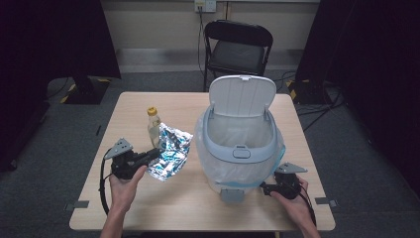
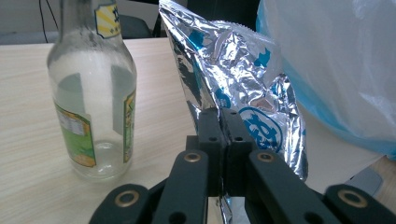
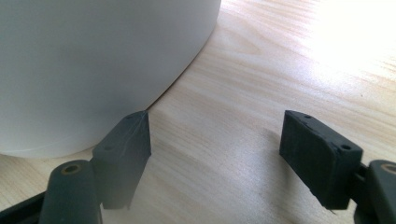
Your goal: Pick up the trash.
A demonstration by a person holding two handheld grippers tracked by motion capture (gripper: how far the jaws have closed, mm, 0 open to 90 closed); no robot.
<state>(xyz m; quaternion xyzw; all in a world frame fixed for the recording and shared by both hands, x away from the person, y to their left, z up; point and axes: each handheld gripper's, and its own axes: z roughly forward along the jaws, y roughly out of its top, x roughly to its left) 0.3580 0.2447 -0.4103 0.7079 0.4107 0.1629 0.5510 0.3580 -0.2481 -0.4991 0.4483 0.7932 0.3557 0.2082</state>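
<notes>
A crinkled silver and blue foil snack bag (image 1: pixel 171 151) is pinched at its near edge by my left gripper (image 1: pixel 156 152), whose jaws are shut on it. In the left gripper view the foil snack bag (image 2: pixel 233 70) rises above the gripper (image 2: pixel 223 116), lifted and tilted. A clear glass bottle (image 1: pixel 153 124) with a yellow cap stands upright just left of the bag; the bottle (image 2: pixel 91 102) looks nearly empty. My right gripper (image 1: pixel 265 188) rests low by the front right of the white bin (image 1: pixel 240 144). The right gripper (image 3: pixel 215 140) is open over bare wood, with one finger beside the bin wall (image 3: pixel 93 56).
The bin's lid (image 1: pixel 241 95) stands raised, and a pale blue liner (image 2: pixel 336 60) hangs over its rim. The bin's pedal (image 1: pixel 232 195) juts toward the table's front edge. A black folding chair (image 1: pixel 237 47) stands behind the wooden table (image 1: pixel 198 208).
</notes>
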